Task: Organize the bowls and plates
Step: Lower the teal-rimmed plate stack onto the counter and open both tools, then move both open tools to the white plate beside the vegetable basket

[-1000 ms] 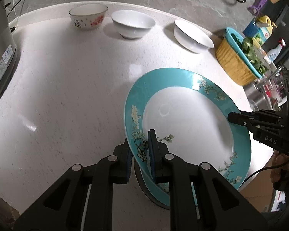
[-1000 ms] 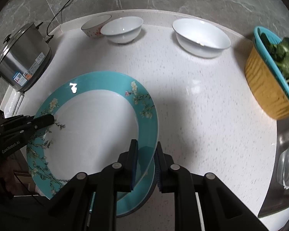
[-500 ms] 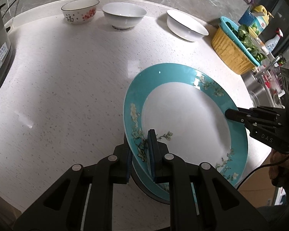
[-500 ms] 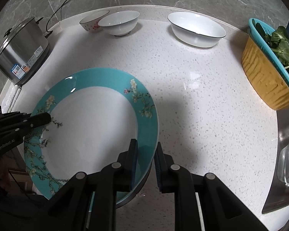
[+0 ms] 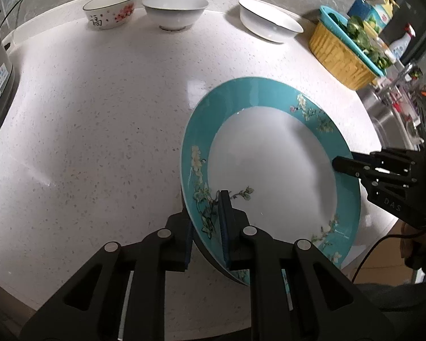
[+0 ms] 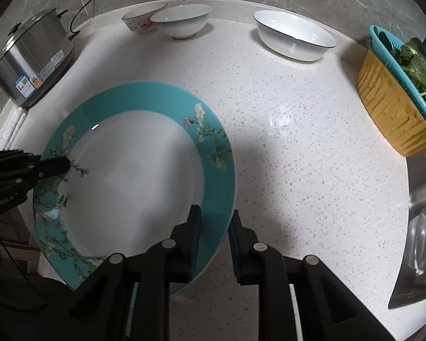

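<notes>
Since a second ago the teal-rimmed plate (image 5: 272, 167) has sunk toward the bench (image 5: 99, 113), left claw (image 5: 206, 227) clamped on its rim, right claw (image 6: 214, 236) apparently just loosening.

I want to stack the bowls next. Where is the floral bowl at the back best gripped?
Grip the floral bowl by its thin upright rim, coming from above with one finger inside and one outside. It stands upright and open-topped; the near rim is clear, while the white bowl crowds one side.

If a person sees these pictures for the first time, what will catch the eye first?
Most striking is the big teal plate with its flower rim, low over the speckled white counter, the left gripper and the right gripper at opposite edges. Three bowls stand along the back, and a yellow basket of greens at the right.
</notes>
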A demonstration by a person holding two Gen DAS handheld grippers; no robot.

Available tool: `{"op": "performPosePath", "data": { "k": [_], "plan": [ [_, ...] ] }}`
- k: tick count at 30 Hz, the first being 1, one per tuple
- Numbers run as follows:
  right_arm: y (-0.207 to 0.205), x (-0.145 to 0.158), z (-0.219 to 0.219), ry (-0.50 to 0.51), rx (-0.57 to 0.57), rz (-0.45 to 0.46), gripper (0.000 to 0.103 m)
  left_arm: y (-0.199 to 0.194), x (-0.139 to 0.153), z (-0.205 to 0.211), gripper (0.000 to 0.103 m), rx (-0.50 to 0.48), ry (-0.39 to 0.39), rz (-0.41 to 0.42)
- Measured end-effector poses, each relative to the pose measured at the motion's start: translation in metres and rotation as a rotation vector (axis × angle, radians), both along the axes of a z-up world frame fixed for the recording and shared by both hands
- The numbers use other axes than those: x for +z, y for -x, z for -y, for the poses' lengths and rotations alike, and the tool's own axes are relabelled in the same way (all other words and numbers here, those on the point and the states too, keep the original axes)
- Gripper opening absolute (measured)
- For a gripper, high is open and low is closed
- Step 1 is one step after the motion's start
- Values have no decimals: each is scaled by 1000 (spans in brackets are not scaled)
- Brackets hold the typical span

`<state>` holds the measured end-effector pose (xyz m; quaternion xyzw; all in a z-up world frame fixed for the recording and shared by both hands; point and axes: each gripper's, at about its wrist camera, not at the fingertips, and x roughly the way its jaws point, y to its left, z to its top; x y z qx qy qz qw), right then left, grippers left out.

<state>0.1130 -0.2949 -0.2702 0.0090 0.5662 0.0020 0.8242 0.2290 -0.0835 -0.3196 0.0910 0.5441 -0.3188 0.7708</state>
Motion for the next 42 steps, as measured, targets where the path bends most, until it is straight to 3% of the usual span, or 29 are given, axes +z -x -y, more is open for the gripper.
{"op": "performPosePath", "data": {
  "k": [4, 12, 14, 16, 17, 18, 20, 24, 27, 29, 31, 33, 37, 42],
  "plan": [
    [3, 1, -10, 53, 22, 24, 23, 3, -6, 7, 22, -28, -58, -2],
    [6, -2, -27, 177, 71, 51, 30, -3, -3, 3, 24, -24, -52, 13],
    [6, -2, -29, 181, 82, 52, 37, -6, 4, 0, 25, -16, -46, 29],
    [7, -2, -28, 167, 75, 60, 44, -10, 13, -6, 37, 5, -40, 52],
    [7, -2, -27, 165, 69, 63, 48, -13, 17, -9, 54, 14, -34, 59],
    [7, -2, -25, 158, 63, 61, 49, -17, 22, -13, 62, 28, -24, 62],
    [9, 3, -20, 142, 50, 74, 60, -33, 33, -19, 63, 68, 9, 50],
    [1, 26, -5, 123, 42, 112, 64, -76, 62, -23, 70, 140, 75, 91],
    [-28, 57, 12, 110, 28, 175, 68, -114, 81, -15, 74, 177, 103, 119],
    [-61, 79, 34, 65, -24, 218, 76, -140, 96, 1, 74, 184, 161, 117],
    [-92, 90, 62, 16, -119, 233, 78, -162, 109, 30, 74, 144, 217, 100],
    [-121, 92, 95, -37, -246, 218, 78, -182, 116, 67, 74, 108, 215, 76],
    [-166, 81, 133, -11, -372, 180, 78, -220, 113, 157, 74, 21, 90, 84],
    [-201, 57, 163, -27, -471, 122, 77, -265, 91, 249, 74, -11, -43, 62]
  ]
}}
